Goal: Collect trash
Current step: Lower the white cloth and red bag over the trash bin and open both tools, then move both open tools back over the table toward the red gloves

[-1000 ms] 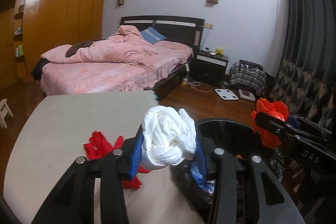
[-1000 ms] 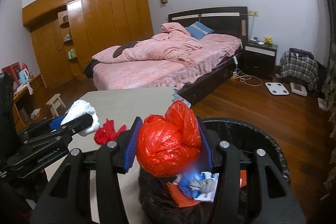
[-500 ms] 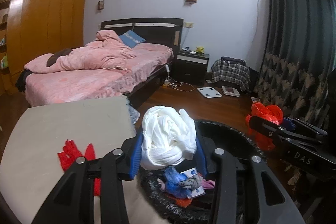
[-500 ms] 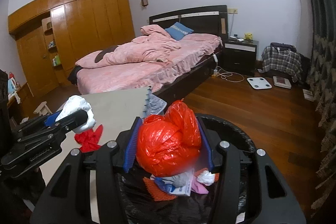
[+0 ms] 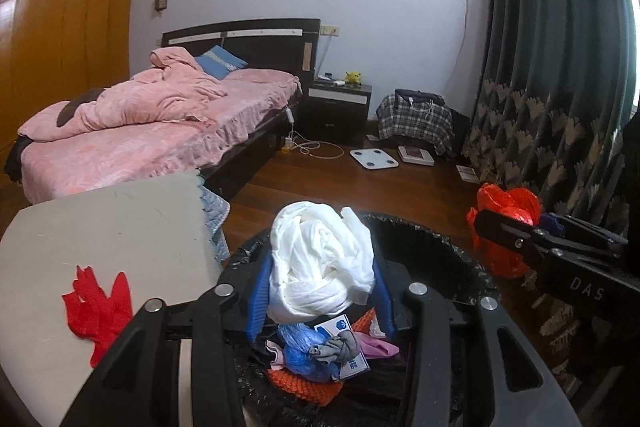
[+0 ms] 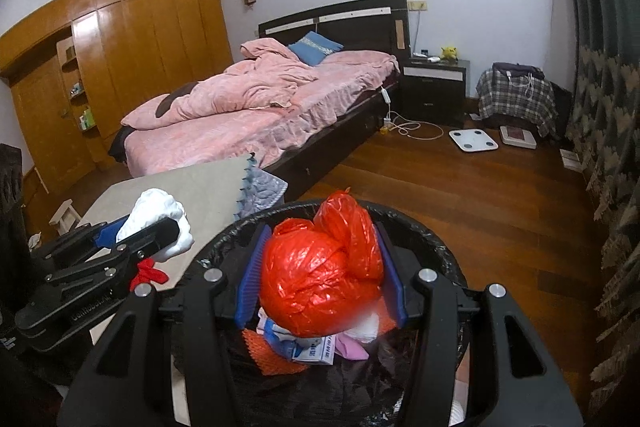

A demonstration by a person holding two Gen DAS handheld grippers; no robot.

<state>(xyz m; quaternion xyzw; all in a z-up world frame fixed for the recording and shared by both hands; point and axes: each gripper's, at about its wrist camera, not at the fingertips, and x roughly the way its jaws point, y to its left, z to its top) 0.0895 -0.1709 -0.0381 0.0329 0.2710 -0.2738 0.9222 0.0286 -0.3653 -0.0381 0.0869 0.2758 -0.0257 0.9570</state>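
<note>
1. Between the blue pads of the left gripper (image 5: pixel 320 291) sits a crumpled white plastic bag (image 5: pixel 320 267), pinched on both sides so it bulges above the fingertips.
2. Below and just beyond those fingers opens the black-lined trash bin (image 5: pixel 440 247), with blue, pink, orange and paper scraps piled inside.
3. Left of the left fingers, on the beige table (image 5: pixel 112 223), lies a red scrap (image 5: pixel 100 307), apart from the bin.
4. The right gripper (image 6: pixel 320 283) clamps a knotted red plastic bag (image 6: pixel 320 279) between its blue pads; the bag fills the gap.
5. Under the right fingers the same bin (image 6: pixel 440 255) gapes, the red bag hanging over its contents.
6. Beyond both pairs of fingers stand a bed with pink bedding (image 6: pixel 240 115) and a dark nightstand (image 6: pixel 434 87) on the wooden floor (image 6: pixel 480 195).
</note>
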